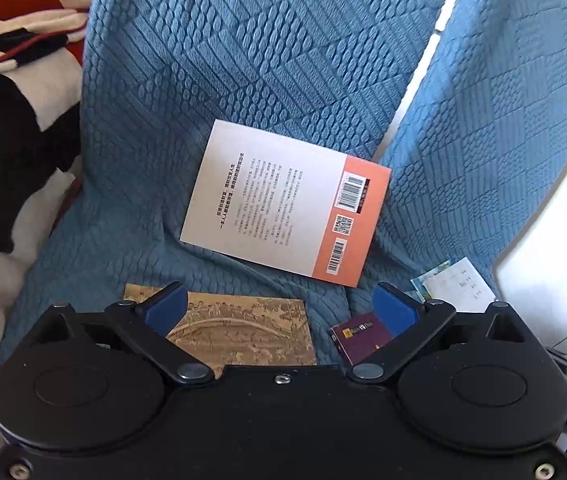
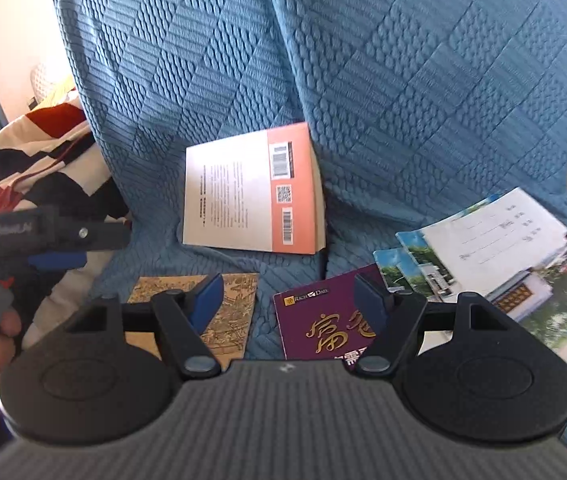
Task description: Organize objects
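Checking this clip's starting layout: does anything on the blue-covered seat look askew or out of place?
Yes. The books lie scattered at different angles on the blue cover, not stacked. The white and orange book lies face down, propped aslant against the backrest. The purple book, brown book and school booklets lie apart. Nothing looks damaged.

The sofa cover [image 2: 363, 80] is blue, quilted in diamonds of ribs and ovals. The blanket [image 1: 11, 92] has black, cream and red blocks. One book [image 2: 243, 196] is white with an orange strip bearing barcodes. Another book [image 2: 315, 320] is purple with gold lettering. The tan book [image 1: 251, 328] shows brown line drawing. The booklets [image 2: 503, 264] show blue sky, green trees and white panels. The fingers [image 2: 207, 296] are blue-padded.
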The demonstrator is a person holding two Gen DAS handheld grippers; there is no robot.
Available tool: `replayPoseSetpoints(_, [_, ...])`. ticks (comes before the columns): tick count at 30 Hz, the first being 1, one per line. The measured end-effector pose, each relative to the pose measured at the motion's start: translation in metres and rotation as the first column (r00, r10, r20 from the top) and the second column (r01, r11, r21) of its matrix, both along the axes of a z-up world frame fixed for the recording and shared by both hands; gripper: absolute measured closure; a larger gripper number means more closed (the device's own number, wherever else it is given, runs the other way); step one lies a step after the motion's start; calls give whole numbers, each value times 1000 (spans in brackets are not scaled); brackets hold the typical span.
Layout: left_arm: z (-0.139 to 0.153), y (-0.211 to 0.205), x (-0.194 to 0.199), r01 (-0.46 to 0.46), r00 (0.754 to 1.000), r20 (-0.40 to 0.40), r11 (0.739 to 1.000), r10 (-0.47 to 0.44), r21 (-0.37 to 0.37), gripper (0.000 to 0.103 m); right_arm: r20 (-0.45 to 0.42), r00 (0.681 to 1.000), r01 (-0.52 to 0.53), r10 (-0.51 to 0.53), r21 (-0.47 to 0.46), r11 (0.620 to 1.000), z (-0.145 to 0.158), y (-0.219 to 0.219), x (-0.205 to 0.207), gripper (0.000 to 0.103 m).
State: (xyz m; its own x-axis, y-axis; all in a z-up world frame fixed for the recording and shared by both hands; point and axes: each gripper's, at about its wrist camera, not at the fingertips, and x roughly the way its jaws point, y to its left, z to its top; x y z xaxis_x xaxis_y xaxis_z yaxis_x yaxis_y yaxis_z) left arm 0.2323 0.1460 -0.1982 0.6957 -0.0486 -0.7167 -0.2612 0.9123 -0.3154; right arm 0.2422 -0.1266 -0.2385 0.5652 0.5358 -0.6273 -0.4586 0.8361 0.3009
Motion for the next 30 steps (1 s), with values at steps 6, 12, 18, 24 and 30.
replayPoseSetpoints(6, [-13,10,37,24,1000,-8,1000,-24,-18,4,-25,999,-40,40,2,999,-13,9,20,30])
replayPoseSetpoints(12, [-26,14,73,16,1000,-19,1000,-16,-26,5,63,996,-66,69,-61,996,-23,25,42,30])
replayPoseSetpoints(18, [-43,28,103,-2,1000,-29,991,-2,-132,10,53,995,-88,90,-39,995,-38,36,71,30])
replayPoseSetpoints(24, [-63,37,123,-25,997,-77,985,12,-171,25,43,993,-104,105,-41,994,-57,52,102,31])
replayPoseSetpoints(30, [-70,40,128,-34,995,-94,980,16,-198,27,31,987,-159,159,-15,987,-63,64,129,34])
